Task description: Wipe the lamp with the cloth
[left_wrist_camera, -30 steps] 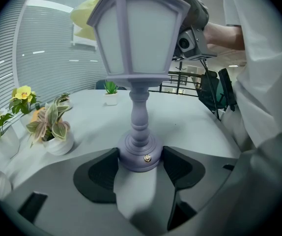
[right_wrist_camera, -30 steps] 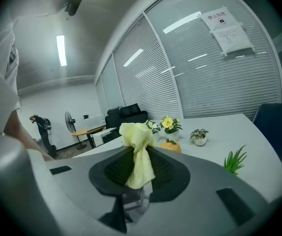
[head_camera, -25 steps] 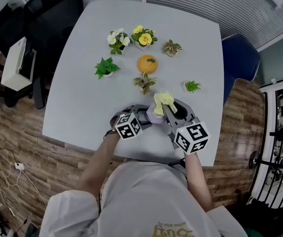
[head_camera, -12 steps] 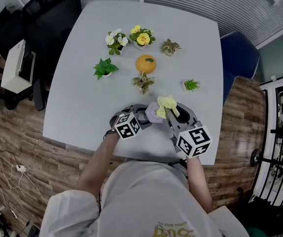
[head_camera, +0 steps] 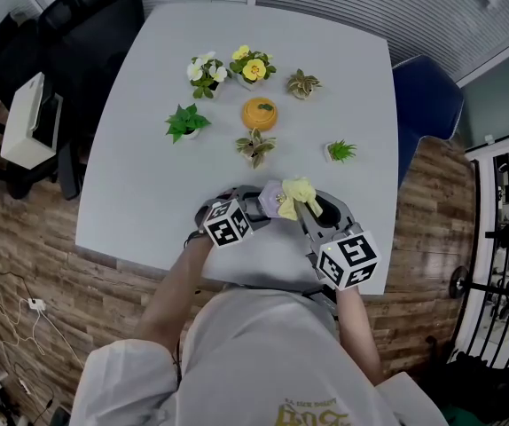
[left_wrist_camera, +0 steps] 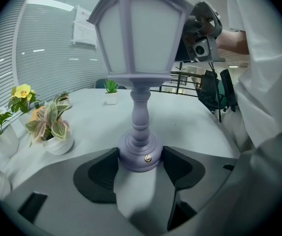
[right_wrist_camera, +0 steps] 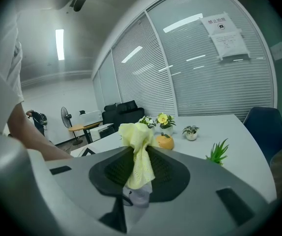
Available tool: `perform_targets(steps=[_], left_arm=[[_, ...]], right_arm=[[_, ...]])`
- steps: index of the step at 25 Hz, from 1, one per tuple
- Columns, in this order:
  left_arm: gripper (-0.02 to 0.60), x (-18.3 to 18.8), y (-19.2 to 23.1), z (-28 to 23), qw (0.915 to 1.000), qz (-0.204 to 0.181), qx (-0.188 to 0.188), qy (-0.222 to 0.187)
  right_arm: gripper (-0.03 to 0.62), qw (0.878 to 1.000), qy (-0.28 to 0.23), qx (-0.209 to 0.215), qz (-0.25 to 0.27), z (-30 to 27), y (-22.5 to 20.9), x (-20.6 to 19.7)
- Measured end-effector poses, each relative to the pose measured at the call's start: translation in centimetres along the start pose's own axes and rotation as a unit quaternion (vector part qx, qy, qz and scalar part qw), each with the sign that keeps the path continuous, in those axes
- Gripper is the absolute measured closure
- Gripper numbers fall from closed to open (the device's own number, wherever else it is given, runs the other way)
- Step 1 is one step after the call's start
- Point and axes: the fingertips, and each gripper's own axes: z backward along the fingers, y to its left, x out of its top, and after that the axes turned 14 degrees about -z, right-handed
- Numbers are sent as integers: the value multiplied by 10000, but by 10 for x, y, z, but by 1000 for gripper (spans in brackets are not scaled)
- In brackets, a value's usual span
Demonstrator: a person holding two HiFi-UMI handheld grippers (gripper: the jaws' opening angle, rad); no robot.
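The lamp (left_wrist_camera: 140, 58) is stood upright on the white table (head_camera: 139, 158) near its front edge. It is steadied by the left gripper (left_wrist_camera: 141, 157), whose 2 jaws are pressed against either side of its round lilac base. The yellow cloth (right_wrist_camera: 139, 154) is pinched between the closed jaws of the right gripper (right_wrist_camera: 139, 173), with a loose tuft above them and a tail hung below. That tail is laid on the lamp's lilac top, as the right gripper view shows.

Over the last second the cloth is seen to be drawn a little toward the person across the lamp's top, while the base is kept clamped in place. From this a wiping stroke is judged to be under way. Only the top appears to be covered so far, and the shade panels and stem are probably left to be wiped.
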Motion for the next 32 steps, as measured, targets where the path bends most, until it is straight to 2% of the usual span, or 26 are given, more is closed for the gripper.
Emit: perform_targets(steps=[13,21,32], left_arm=[[285,1,0,1,10000,28,-26,19],[285,-1,-1,0,10000,57,-53,30],[285,1,-1,2,10000,53,-41,35]], right_arm=[[508,9995,204,161,203,8,16,-7],[508,9976,322,574,222,9,32,-12],[508,9952,421,850,238,12,44,-17]])
